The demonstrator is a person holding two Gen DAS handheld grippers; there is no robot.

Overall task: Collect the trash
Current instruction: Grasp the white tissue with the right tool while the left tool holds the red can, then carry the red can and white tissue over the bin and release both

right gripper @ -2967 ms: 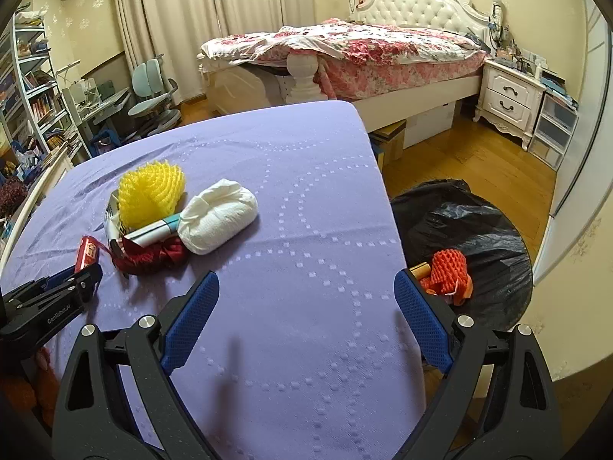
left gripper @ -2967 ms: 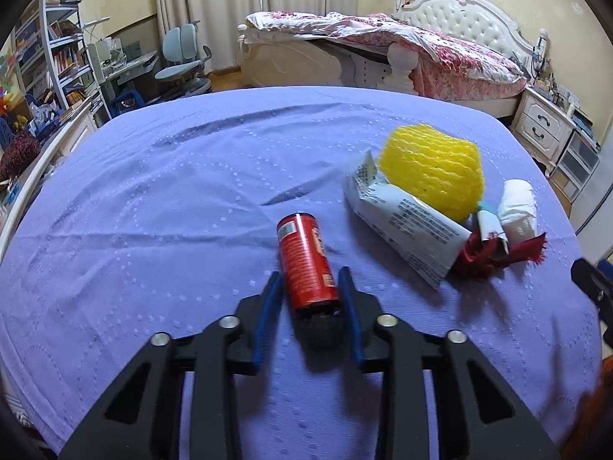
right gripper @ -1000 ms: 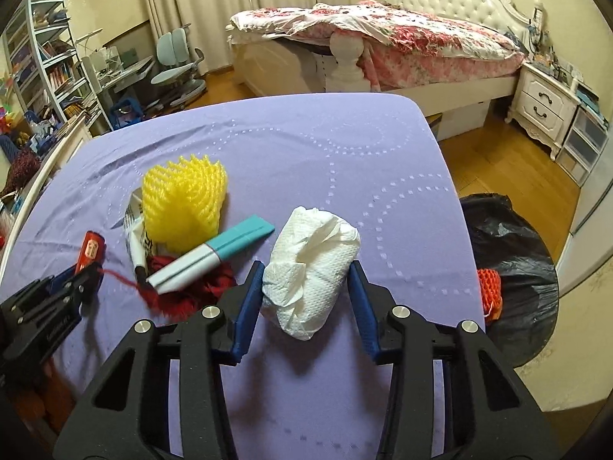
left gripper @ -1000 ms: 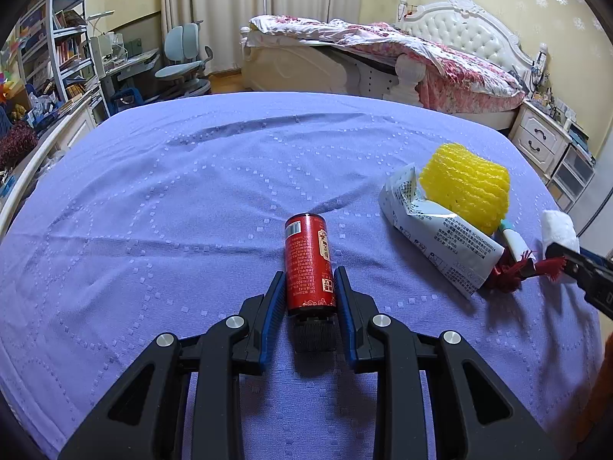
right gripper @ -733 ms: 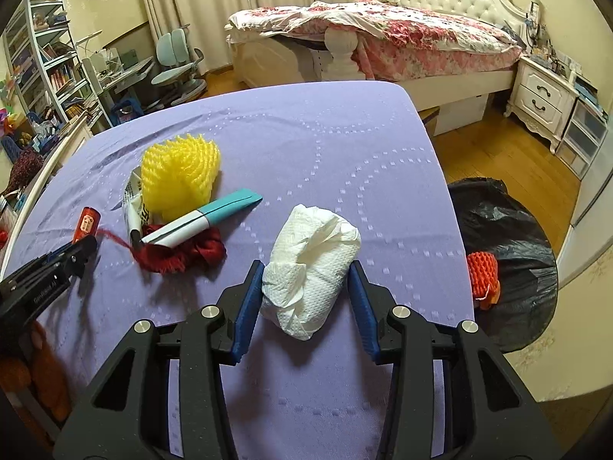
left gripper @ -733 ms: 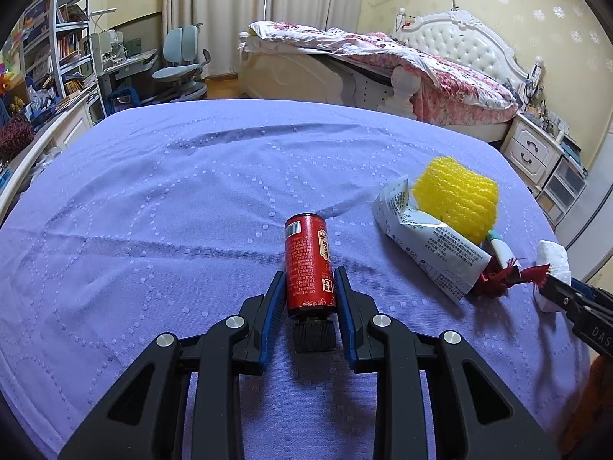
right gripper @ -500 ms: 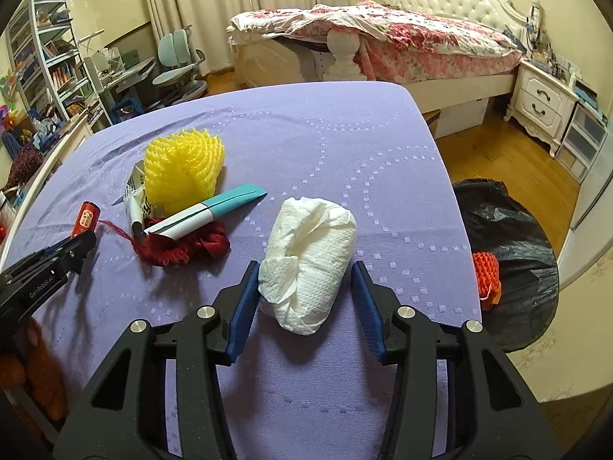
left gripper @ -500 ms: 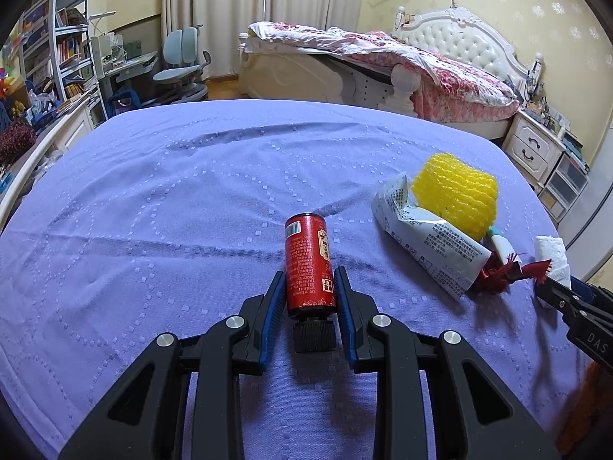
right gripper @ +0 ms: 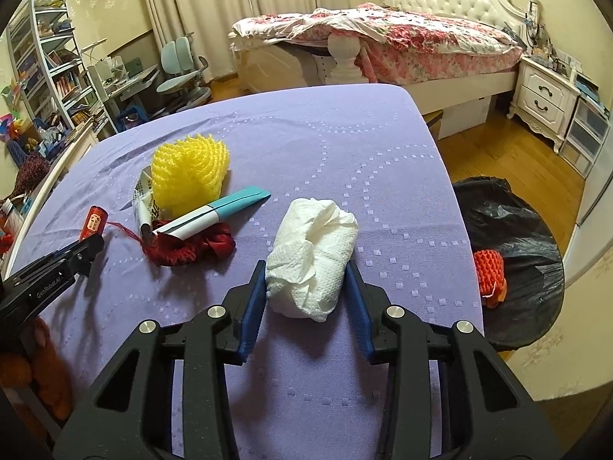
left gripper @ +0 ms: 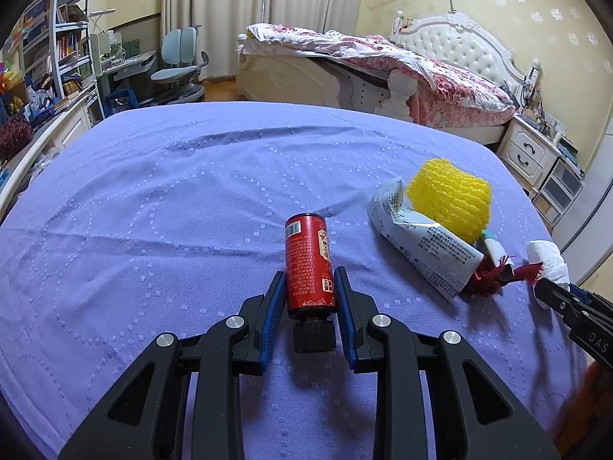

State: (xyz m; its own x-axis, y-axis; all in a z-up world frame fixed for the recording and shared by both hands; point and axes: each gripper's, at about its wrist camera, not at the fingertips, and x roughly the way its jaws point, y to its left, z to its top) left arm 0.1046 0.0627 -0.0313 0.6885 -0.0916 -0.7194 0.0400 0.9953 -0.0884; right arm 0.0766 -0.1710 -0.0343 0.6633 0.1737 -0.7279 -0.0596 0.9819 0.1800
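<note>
My left gripper (left gripper: 309, 281) is shut on a red bottle with a black cap (left gripper: 308, 260), held just above the purple tablecloth (left gripper: 172, 199). My right gripper (right gripper: 306, 281) is shut on a crumpled white paper towel wad (right gripper: 312, 258), also seen at the right in the left wrist view (left gripper: 546, 255). On the cloth lie a yellow foam net (right gripper: 189, 170), a crumpled printed wrapper (left gripper: 421, 235), a teal and white tube (right gripper: 218, 209) and a dark red rag (right gripper: 187, 245). The red bottle also shows in the right wrist view (right gripper: 92, 222).
A black trash bag (right gripper: 513, 230) lies open on the wooden floor past the table's right edge, with an orange foam net (right gripper: 488, 266) in it. A bed (right gripper: 383, 38), nightstand (right gripper: 544, 97), desk chair (right gripper: 182, 63) and bookshelves (right gripper: 42, 73) stand beyond the table.
The right gripper closed on the paper towel wad and has drawn it slightly toward me and the right. The left gripper keeps hold of the red bottle, nearly still.
</note>
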